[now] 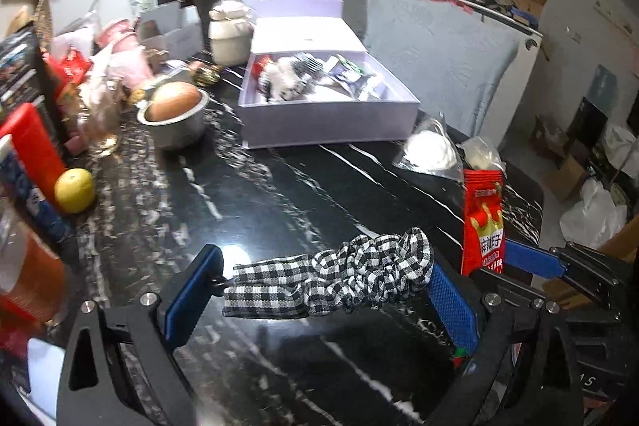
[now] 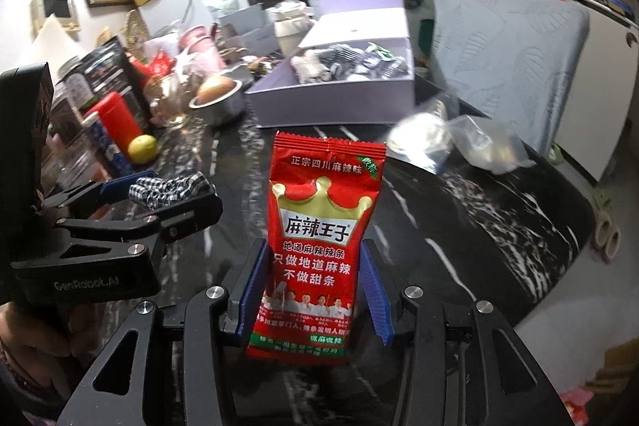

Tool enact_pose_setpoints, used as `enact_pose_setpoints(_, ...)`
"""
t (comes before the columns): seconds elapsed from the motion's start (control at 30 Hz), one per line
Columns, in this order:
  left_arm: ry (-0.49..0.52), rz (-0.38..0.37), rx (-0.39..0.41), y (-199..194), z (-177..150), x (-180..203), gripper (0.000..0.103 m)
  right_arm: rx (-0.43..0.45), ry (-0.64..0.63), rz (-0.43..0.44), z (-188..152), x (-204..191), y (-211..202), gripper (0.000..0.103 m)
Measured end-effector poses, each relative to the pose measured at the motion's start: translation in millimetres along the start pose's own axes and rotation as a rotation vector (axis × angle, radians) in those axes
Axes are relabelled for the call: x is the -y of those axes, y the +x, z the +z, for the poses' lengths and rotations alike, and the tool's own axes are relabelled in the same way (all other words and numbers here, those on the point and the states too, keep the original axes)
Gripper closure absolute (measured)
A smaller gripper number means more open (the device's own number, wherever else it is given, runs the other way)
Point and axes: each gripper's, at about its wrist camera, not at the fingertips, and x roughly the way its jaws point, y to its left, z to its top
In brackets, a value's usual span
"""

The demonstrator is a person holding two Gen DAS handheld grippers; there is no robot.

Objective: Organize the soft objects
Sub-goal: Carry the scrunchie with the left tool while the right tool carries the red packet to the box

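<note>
Your left gripper [image 1: 319,290] holds the checked scrunchie [image 1: 331,286] stretched between its pads, above the black table [image 1: 279,186]. Your right gripper [image 2: 313,290] clamps the red snack packet [image 2: 319,242] upright, short of the open box [image 2: 339,94].

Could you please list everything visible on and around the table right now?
Snack packet: one, red, upright in the right claw.
Scrunchie: one, black-and-white check, stretched across the left claw.
Box: one, lilac, open, mid-table, holding small items.
Metal bowl: one, silver, left of the box, holding a brown round thing.
Citrus fruit: one, yellow, left table edge.
Plastic bags: two, clear, right of the box.
Jar: one, cream, behind the box.
Table: one, black marble.
Claws: two, black with blue pads.
</note>
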Motion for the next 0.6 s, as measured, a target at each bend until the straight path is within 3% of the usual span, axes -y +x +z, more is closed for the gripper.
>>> enact_pose_setpoints(0.3,-0.038,0.039,0.084,-31.5,9.9,-19.4,0.004,0.051,-0.082,0.056,15.9,-31.0,-8.8,0.058)
enact_pose_setpoints(0.6,-0.047,0.043,0.138,-37.5,32.7,-27.9,0.004,0.096,-0.114,0.092,41.0,-40.5,-12.6,0.058)
